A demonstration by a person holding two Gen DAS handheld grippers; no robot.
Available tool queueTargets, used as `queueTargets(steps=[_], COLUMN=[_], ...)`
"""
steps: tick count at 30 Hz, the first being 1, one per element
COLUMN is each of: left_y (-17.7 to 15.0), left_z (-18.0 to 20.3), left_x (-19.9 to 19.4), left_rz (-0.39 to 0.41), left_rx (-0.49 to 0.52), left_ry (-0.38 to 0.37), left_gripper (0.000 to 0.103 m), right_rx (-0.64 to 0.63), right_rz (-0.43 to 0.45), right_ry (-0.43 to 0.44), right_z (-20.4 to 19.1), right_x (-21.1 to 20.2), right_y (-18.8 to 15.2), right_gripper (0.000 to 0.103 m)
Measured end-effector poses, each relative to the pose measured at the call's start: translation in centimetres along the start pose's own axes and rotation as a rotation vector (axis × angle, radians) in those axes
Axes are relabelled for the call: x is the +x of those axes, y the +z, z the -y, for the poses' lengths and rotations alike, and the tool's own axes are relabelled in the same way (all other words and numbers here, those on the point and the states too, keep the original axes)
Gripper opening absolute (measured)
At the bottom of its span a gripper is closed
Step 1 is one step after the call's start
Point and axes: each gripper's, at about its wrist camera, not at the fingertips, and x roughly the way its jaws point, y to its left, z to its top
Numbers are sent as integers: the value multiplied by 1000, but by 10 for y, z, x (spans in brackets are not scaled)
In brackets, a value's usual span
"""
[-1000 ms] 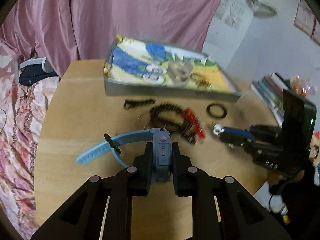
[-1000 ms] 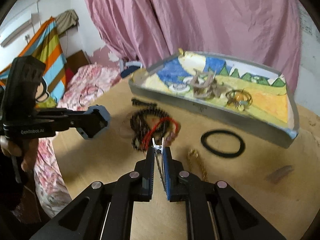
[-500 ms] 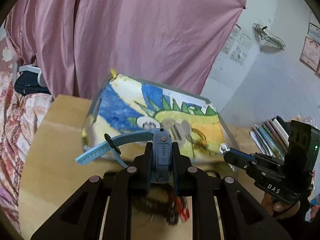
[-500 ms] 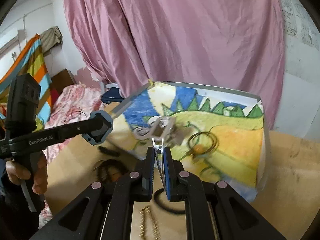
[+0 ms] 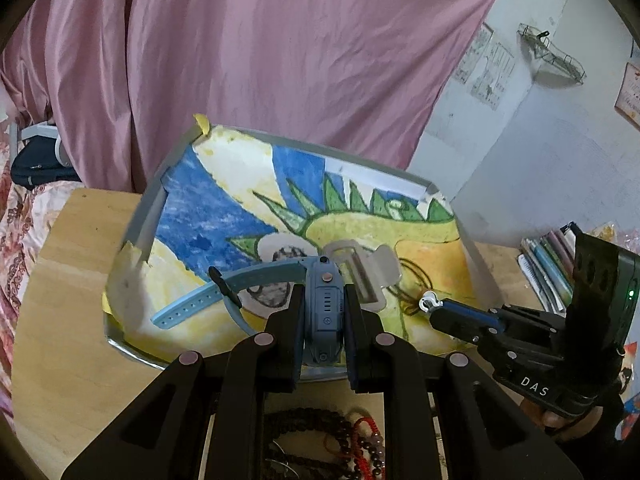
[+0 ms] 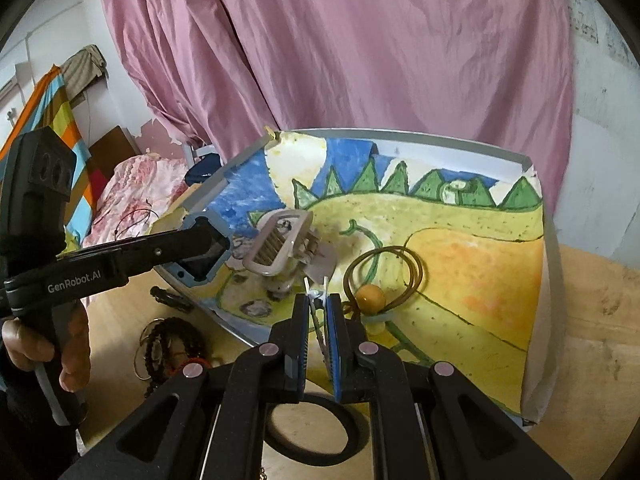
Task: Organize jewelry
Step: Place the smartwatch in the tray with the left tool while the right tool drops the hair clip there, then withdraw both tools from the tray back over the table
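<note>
Left gripper (image 5: 325,312) clamped on blue watch (image 5: 322,300), held above tray (image 6: 550,248) near edge. Right gripper (image 6: 318,312) nearly closed, pinching small silver piece (image 6: 316,292) over tray, beside hair clip (image 6: 280,244) and cord necklace (image 6: 384,276). Beads (image 5: 320,436) outside tray.

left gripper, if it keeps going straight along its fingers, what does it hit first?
Probably the grey hair claw clip in the tray, just beyond the left gripper and its blue watch. Depth is unclear.

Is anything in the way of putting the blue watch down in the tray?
Partly. The left gripper holds the blue watch over the tray, and the grey hair clip lies just ahead. The drawing's bare yellow part left of it looks free.
</note>
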Motion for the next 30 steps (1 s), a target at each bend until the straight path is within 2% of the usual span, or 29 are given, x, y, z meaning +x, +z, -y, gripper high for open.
queueTargets(steps=[7,12,13,15,19,21,23,24,25,26,30], left_y=[-2,0,0,0,-3,-6,-11,-13,-16,-19,-35], left_z=[1,2,2,2,3,5,6,7,8,10,16], left_x=[8,7,5,0,-15,-25,-37,-43,-48,-54,-79], left_rz=[-35,-28,-24,-6,32,52,77,83,89,95,122], left_rx=[7,3,2,-1,-10,-9,-11,-9,-6,-1,16], left_ry=[-5,-4,0,8,8,16,14,10,7,4,-17], left_gripper=[14,16,18,37,53,63,74,79,80,82,85], right_rx=[7,18,22,28,46,53,52,42,36,29,1], right_rz=[-14,-11,-8,1,41,79,116,146,162,183,234], right_ry=[-6,-9,-14,-23,-48,-65,-79,-79,-79,-78,-82], right_z=[2,3,3,4,3,0,-5,-10,-14,-19,-38], right_x=[3,-2,-5,-10,-29,-43,-56,-66,-71,-79,-98], right_y=[-3,-6,-7,-9,-16,-20,-25,-29,-31,-34,-47], right_gripper=[9,9,10,14,29,42,73,80,93,100,103])
